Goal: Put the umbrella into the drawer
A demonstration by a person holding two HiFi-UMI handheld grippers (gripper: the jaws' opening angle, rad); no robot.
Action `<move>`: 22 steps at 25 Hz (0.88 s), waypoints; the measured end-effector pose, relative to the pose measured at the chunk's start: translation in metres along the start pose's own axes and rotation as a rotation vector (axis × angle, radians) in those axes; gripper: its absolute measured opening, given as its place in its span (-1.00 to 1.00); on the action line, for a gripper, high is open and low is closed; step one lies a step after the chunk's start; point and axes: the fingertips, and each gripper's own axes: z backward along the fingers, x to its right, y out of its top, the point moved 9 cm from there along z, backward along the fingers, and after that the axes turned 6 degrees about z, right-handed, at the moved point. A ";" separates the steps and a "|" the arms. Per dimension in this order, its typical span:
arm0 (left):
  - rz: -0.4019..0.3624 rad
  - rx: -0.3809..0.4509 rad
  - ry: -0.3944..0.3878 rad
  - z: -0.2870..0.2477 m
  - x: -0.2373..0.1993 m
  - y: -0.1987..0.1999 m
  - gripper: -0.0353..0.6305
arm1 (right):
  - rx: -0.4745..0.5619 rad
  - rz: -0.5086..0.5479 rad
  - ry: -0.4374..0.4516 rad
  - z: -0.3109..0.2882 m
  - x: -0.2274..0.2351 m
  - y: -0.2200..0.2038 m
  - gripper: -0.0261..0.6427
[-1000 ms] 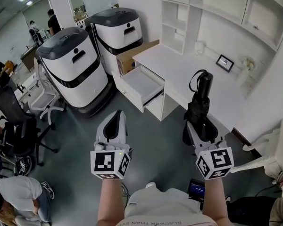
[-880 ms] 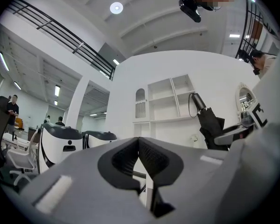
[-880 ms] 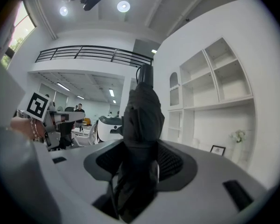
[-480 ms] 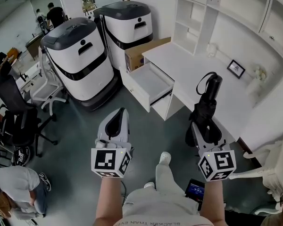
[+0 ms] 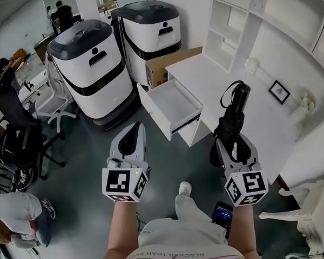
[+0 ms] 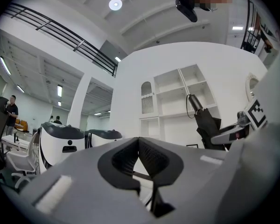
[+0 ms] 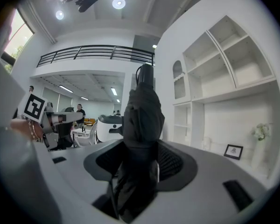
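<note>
Right tongs [image 5: 230,144]: we have them clamped on the lower part of the folded black umbrella [image 5: 232,112], pads pressing its fabric.
Left tongs [image 5: 130,140]: closed together, holding nothing.
Umbrella axis: it runs from our right tongs toward 12 o'clock, strap end farthest away, above the edge of the white counter [image 5: 227,82].
Drawer [image 5: 173,104]: pulled open and bare inside, at about 10 o'clock from the right tongs and 1 o'clock from the left.
Coming move: we judge the umbrella must swing toward 10 o'clock and tip flat along the drawer.
</note>
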 end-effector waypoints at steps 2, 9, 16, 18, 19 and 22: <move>0.002 -0.002 0.015 -0.020 -0.003 -0.003 -0.86 | 0.002 -0.003 0.016 -0.021 0.013 -0.001 -0.26; -0.012 -0.016 0.064 -0.089 -0.006 -0.006 -0.86 | 0.011 -0.017 0.072 -0.089 0.062 0.000 -0.26; -0.027 -0.023 0.113 -0.135 -0.009 -0.009 -0.86 | 0.024 -0.024 0.127 -0.145 0.097 0.003 -0.26; -0.026 -0.025 0.133 -0.142 -0.011 -0.012 -0.86 | 0.025 -0.021 0.145 -0.158 0.101 0.002 -0.26; -0.026 -0.025 0.143 -0.145 -0.013 -0.014 -0.86 | 0.025 -0.022 0.155 -0.164 0.102 0.001 -0.26; -0.025 -0.023 0.170 -0.154 -0.017 -0.018 -0.86 | 0.018 -0.022 0.186 -0.181 0.106 -0.002 -0.26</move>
